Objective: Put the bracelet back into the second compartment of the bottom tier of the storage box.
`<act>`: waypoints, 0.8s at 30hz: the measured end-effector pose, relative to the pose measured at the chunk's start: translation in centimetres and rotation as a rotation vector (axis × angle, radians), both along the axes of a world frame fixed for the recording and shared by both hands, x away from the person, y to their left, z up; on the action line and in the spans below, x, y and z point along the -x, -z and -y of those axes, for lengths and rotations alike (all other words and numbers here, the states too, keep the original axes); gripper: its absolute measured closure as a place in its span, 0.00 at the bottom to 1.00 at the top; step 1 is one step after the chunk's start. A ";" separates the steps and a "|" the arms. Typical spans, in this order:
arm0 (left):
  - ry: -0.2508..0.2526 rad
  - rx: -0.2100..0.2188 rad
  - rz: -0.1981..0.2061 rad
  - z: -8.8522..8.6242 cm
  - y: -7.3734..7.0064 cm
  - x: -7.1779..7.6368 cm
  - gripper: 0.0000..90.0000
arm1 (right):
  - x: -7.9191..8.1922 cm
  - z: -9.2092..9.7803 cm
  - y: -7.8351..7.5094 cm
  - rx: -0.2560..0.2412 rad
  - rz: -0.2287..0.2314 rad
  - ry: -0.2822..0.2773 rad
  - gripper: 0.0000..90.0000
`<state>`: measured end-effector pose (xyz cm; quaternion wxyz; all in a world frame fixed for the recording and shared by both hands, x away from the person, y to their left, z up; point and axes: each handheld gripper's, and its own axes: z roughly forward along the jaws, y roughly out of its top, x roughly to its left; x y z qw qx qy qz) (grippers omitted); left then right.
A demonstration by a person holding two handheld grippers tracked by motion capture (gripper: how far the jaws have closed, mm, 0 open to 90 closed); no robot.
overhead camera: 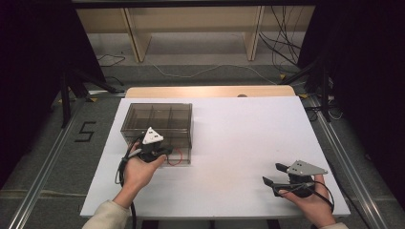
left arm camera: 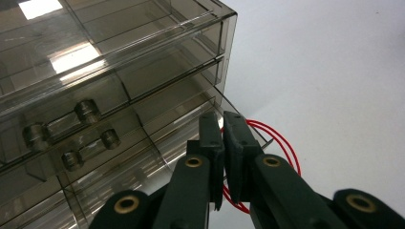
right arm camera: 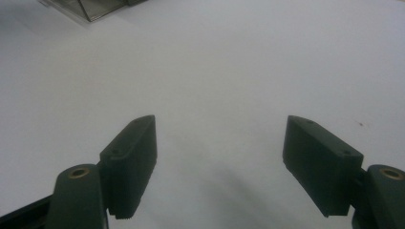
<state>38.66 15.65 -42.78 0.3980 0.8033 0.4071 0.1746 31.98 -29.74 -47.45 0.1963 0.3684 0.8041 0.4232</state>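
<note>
A smoky clear drawer box (overhead camera: pixel 157 119) stands on the left half of the white tabletop (overhead camera: pixel 243 138). Its lowest drawer (left arm camera: pixel 157 143) is pulled out a little. A thin red cord loop (overhead camera: pixel 177 157) hangs over that drawer's front right corner. My left gripper (overhead camera: pixel 162 153) is at that corner, and in the left gripper view its jaws (left arm camera: pixel 223 118) are pressed together with the red cord (left arm camera: pixel 282 143) running between them. My right gripper (overhead camera: pixel 272 173) rests near the front right of the table, open wide, with bare white surface between its jaws (right arm camera: pixel 220 121).
Two round-ended clear handles (left arm camera: pixel 62 126) sit on the drawer fronts to the left of my left gripper. A corner of the box (right arm camera: pixel 95 9) shows at the far top left of the right gripper view. Beyond the table's far edge there are shelf legs and cables (overhead camera: pixel 282 47) on the floor.
</note>
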 end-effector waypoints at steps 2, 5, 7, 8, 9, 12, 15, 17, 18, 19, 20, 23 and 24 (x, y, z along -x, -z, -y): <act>-0.005 0.003 0.000 -0.1 0.0 0.0 0.97 | 0.0 0.0 0.0 0.004 0.003 -0.002 0.31; -0.011 0.003 0.001 -0.4 0.0 0.0 0.97 | 0.0 0.0 0.0 0.004 -0.001 0.001 0.31; -0.015 0.001 0.000 -0.5 0.0 0.0 0.96 | 0.0 0.0 0.0 0.004 0.000 0.001 0.31; -0.016 0.003 0.000 -0.6 0.0 0.0 0.96 | 0.0 0.0 0.0 0.004 0.000 0.000 0.31; -0.019 0.001 -0.001 -0.7 0.0 0.0 0.96 | 0.0 0.0 0.0 0.005 0.004 -0.003 0.31; -0.026 0.003 0.000 -0.9 0.0 -0.1 0.96 | 0.0 0.0 0.0 0.004 0.004 -0.002 0.31; -0.029 0.002 0.000 -1.0 0.0 0.0 0.96 | 0.0 0.0 0.0 0.005 0.004 -0.003 0.31; -0.030 0.001 0.000 -1.0 0.0 0.0 0.96 | 0.0 0.0 0.0 0.001 0.001 0.001 0.31; -0.031 0.001 0.000 -1.0 0.0 0.0 0.96 | 0.0 -0.1 0.0 -0.004 0.004 -0.001 0.31; -0.033 -0.001 0.000 -1.1 0.0 -0.1 0.96 | 0.0 -0.1 0.0 -0.003 0.005 -0.002 0.31; -0.035 -0.001 -0.001 -1.2 0.0 -0.1 0.96 | 0.0 0.0 0.0 0.000 0.003 -0.004 0.31; -0.051 -0.001 0.003 -1.5 0.1 -0.2 0.96 | 0.0 0.0 0.0 0.003 0.002 0.000 0.31; -0.057 -0.001 0.004 -1.6 0.2 -0.3 0.96 | 0.0 0.0 0.0 0.002 0.002 0.000 0.31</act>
